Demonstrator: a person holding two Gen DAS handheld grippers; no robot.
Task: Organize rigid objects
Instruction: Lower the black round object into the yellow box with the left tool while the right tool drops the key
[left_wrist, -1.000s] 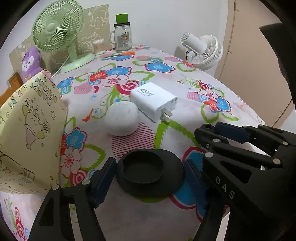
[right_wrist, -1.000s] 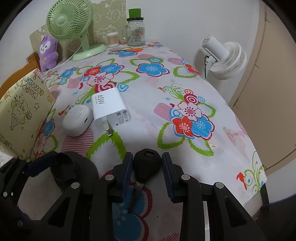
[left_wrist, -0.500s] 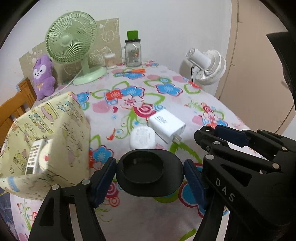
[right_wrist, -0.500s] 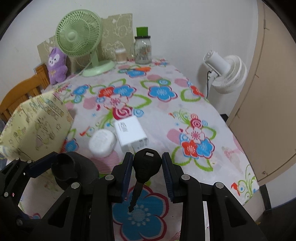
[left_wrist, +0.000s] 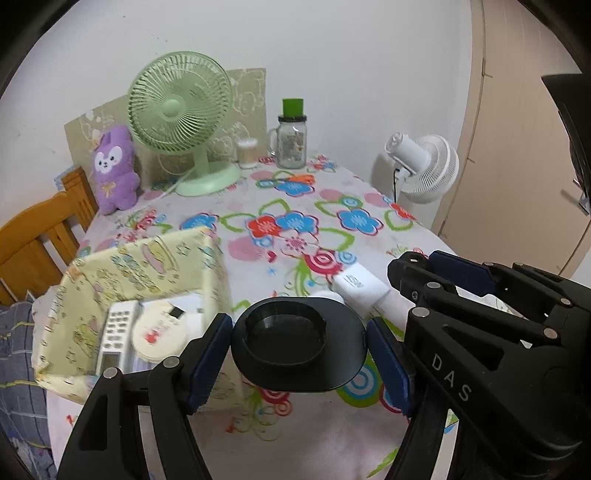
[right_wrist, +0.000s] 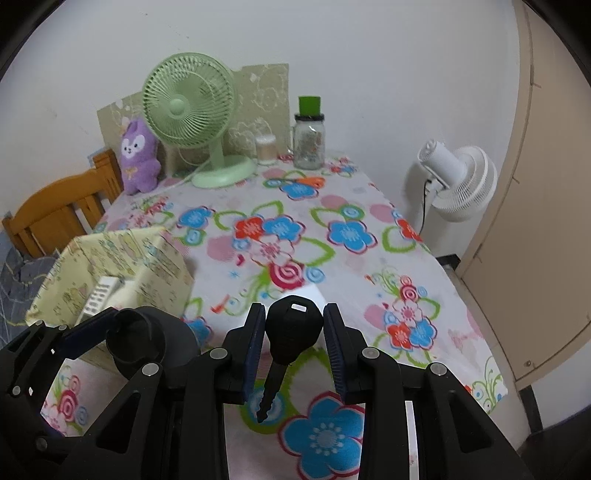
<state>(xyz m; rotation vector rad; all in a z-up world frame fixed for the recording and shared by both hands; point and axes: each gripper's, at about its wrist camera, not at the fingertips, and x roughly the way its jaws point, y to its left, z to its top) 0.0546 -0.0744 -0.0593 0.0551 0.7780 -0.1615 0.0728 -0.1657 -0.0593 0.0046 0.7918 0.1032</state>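
Both grippers rose — left gripper (left_wrist: 299, 349) clamps black dish (left_wrist: 298, 347), right gripper (right_wrist: 294, 341) key (right_wrist: 290, 339).

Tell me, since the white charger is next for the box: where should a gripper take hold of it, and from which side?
Grip the white charger across its two flat side faces at mid-body, coming from above. It lies flat on the tablecloth, a blocky shape. Its near end is hidden behind the right gripper, so keep off that end.

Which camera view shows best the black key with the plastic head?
The right wrist view: the black key with the plastic head hangs there between the right tool's fingers, head and blade visible. The left wrist view does not show it.
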